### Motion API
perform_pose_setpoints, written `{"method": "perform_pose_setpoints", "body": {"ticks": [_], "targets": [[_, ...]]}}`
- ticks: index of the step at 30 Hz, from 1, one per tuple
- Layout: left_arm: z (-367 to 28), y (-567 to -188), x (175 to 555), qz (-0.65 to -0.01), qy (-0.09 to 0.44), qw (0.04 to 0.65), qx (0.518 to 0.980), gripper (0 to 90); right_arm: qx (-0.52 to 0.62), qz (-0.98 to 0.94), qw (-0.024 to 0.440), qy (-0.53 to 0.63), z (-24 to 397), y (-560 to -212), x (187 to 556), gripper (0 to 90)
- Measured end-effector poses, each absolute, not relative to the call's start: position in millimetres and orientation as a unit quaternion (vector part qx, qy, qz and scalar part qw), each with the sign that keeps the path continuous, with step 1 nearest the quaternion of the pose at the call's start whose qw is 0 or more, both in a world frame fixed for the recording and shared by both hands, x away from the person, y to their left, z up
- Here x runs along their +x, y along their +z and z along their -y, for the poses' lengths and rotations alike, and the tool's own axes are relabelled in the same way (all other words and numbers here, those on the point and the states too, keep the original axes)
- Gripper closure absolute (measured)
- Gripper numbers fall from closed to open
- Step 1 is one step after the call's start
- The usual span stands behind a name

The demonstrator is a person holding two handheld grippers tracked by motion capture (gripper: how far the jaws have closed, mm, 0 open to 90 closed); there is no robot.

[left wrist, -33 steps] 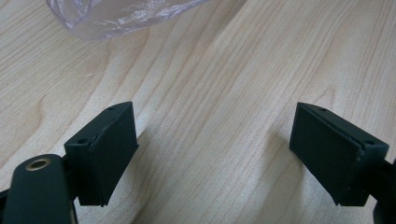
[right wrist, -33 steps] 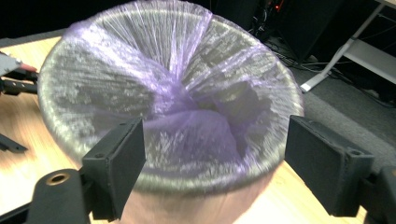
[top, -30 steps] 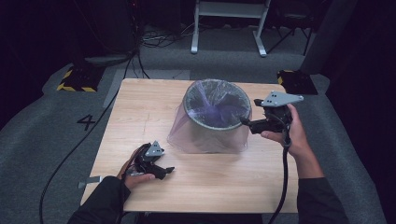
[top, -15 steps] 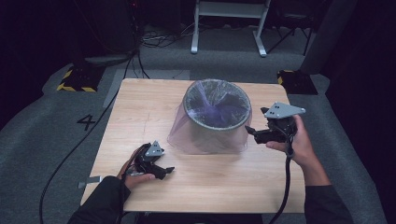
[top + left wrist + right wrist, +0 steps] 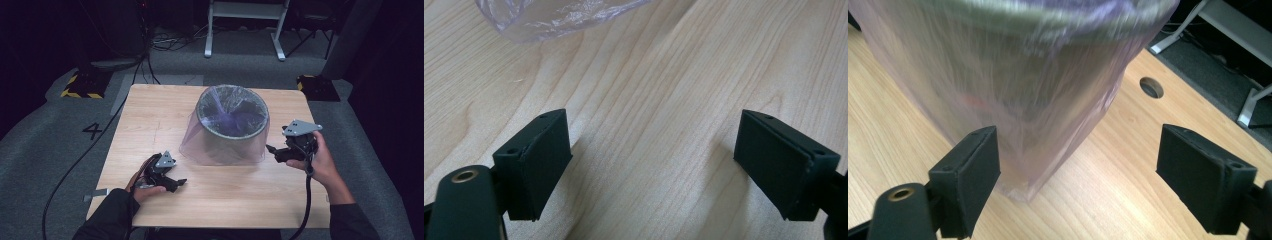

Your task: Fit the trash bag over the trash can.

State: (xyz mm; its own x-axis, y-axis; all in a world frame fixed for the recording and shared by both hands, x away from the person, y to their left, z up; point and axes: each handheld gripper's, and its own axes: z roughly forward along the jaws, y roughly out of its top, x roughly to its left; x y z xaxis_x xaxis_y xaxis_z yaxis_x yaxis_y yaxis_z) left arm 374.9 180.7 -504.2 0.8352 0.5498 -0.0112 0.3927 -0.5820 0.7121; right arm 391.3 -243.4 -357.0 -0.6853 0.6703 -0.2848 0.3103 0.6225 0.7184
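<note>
A round bin (image 5: pixel 232 119) lined with a thin purple plastic bag (image 5: pixel 220 147) stands in the middle of the wooden table (image 5: pixel 150 120); the bag hangs over the rim and down the outside to the tabletop. My left gripper (image 5: pixel 177 184) rests on the table near the front left, open, with bare wood between its fingers (image 5: pixel 544 155); a corner of the bag (image 5: pixel 554 17) lies ahead of it. My right gripper (image 5: pixel 270 150) hovers beside the bin's right side, open, its fingers (image 5: pixel 975 165) short of the draped bag (image 5: pixel 1013 100).
A cable hole (image 5: pixel 1151 87) is cut in the table past the bin. Cables trail from both grippers off the front edge. A white frame (image 5: pixel 245 25) and a yellow-black block (image 5: pixel 82 85) stand on the grey floor beyond the table.
My right gripper has come down from rim height to low beside the bin's right side and slightly toward the front. The left gripper has stayed put.
</note>
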Motion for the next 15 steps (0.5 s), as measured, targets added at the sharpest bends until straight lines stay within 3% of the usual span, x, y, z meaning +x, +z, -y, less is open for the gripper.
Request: {"method": "perform_pose_setpoints", "body": {"ticks": [15], "targets": [[-181, -504, 375, -0.266, 0.106, 0.371, 0.883, 14.6, 0.279, -0.872, 0.261, 0.306, 252, -389, 380, 18.1]]}}
